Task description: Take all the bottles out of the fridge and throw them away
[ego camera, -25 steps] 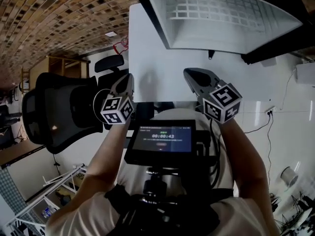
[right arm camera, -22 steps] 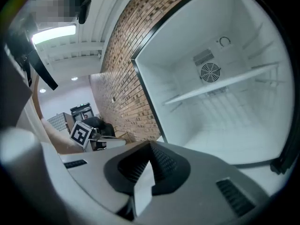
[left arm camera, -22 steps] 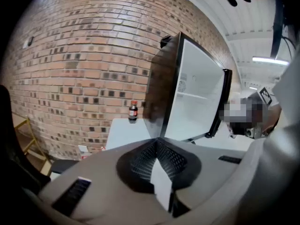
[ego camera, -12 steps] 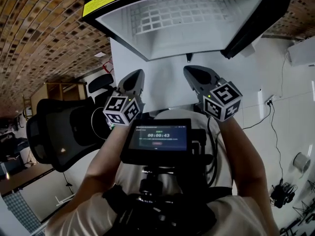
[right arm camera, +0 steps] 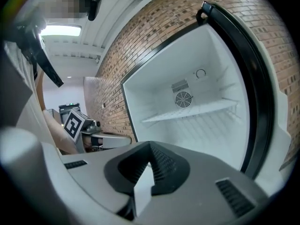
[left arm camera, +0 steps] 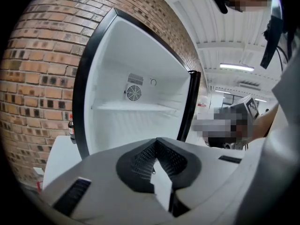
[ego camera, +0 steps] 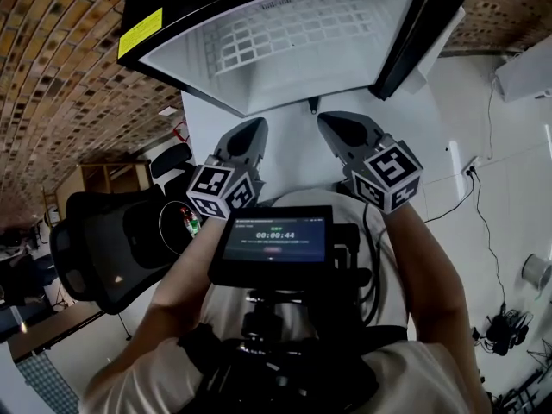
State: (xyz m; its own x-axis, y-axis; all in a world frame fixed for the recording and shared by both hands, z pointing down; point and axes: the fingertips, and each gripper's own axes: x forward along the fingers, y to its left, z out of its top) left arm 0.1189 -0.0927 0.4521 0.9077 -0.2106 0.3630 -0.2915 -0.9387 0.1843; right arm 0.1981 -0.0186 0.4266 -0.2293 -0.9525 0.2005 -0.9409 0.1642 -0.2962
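A white counter (left arm camera: 58, 161) carries the open fridge (left arm camera: 140, 69) and a small bottle (left arm camera: 71, 129) beside it.

00:00:44 on the screen (ego camera: 274, 235), yellow sticker (ego camera: 141, 31) on the fridge (ego camera: 259, 84); its print too small to read

Dim, fisheye-warped edges; bright fridge (ego camera: 285, 50) glare

fridge (ego camera: 285, 50) cropped above, bottle (left arm camera: 71, 129) half hidden
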